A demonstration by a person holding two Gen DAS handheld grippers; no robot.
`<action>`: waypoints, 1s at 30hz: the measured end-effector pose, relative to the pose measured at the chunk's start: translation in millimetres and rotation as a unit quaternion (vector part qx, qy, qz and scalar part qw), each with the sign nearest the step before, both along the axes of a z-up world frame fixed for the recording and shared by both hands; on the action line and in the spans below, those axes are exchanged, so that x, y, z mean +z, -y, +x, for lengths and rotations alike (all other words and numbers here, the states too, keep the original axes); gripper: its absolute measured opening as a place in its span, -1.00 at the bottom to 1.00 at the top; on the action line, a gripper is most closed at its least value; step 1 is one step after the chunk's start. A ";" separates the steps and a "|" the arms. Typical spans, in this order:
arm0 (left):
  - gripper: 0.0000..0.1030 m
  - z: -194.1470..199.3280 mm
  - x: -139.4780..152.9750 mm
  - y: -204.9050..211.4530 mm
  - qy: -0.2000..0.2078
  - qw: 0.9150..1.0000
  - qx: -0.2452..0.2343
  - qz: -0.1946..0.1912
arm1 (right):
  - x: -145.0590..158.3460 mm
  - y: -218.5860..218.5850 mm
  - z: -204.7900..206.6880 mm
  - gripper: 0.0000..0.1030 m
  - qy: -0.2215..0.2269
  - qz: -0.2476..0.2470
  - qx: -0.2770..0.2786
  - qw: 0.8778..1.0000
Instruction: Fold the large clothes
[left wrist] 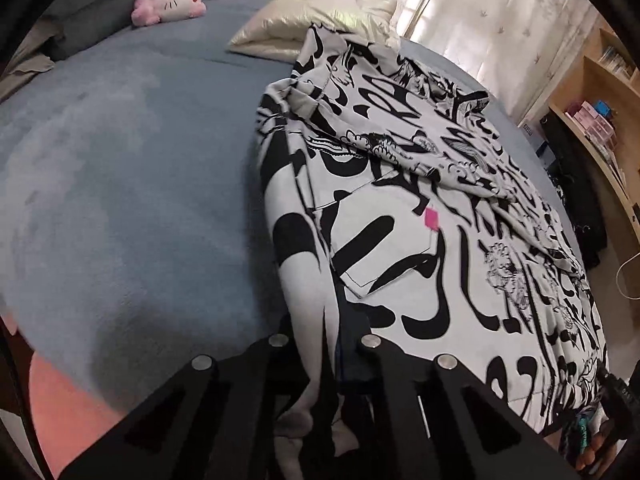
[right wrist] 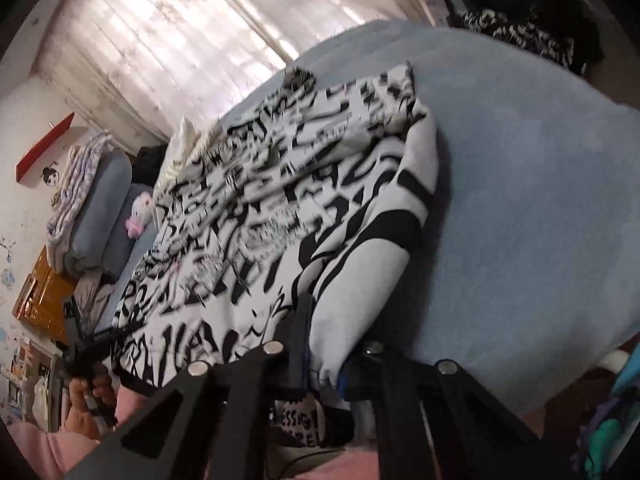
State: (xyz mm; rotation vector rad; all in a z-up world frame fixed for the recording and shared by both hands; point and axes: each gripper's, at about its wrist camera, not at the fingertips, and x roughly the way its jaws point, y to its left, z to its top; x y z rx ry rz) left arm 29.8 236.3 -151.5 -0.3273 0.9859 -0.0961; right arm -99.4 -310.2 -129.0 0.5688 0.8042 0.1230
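On the blue bed (left wrist: 120, 200), both the left gripper (left wrist: 324, 356) and the right gripper (right wrist: 324, 356) clamp the black-and-white garment's (left wrist: 420, 260) near hem.

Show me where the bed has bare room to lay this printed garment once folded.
Widest bare patch: blue blanket between the printed garment and the plush toy. A second open stretch lies on the garment's other side, toward the bed's far edge. Crowded: the head end, with the cream pillow touching the garment, and the near edge, where both tongs pinch fabric.
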 end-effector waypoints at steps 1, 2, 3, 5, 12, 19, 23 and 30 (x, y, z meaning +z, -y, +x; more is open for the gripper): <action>-0.95 -4.1 5.9 -0.9 0.000 1.000 -0.001 0.002 | 7.1 0.1 -2.3 -0.84 0.005 -0.003 -0.004 1.000; -0.95 -5.9 9.3 -2.4 0.001 1.000 -0.003 0.001 | 13.1 0.1 -3.8 -0.84 0.009 -0.005 -0.005 1.000; -0.95 -8.9 13.9 -3.6 0.001 1.000 -0.006 -0.001 | 17.9 0.0 -5.1 -0.84 0.012 -0.007 -0.004 1.000; -0.95 -16.0 21.9 -7.0 0.002 1.000 -0.012 -0.002 | 28.3 0.5 -9.6 -0.85 0.019 -0.010 -0.002 1.000; -0.96 -39.9 41.3 -14.9 -0.010 0.999 -0.031 -0.008 | 57.0 2.7 -27.4 -0.85 0.024 -0.015 0.010 1.000; -0.96 -24.2 74.0 -32.3 -0.013 0.997 -0.035 -0.066 | 74.9 27.7 -19.2 -0.85 0.035 0.023 0.002 0.999; -0.96 4.4 94.0 -32.0 0.003 0.994 -0.031 -0.105 | 82.2 40.4 2.2 -0.85 0.046 0.054 -0.014 0.997; -0.95 70.6 123.6 -23.9 0.029 0.989 -0.030 -0.144 | 95.7 52.5 41.8 -0.85 0.054 0.110 -0.050 0.991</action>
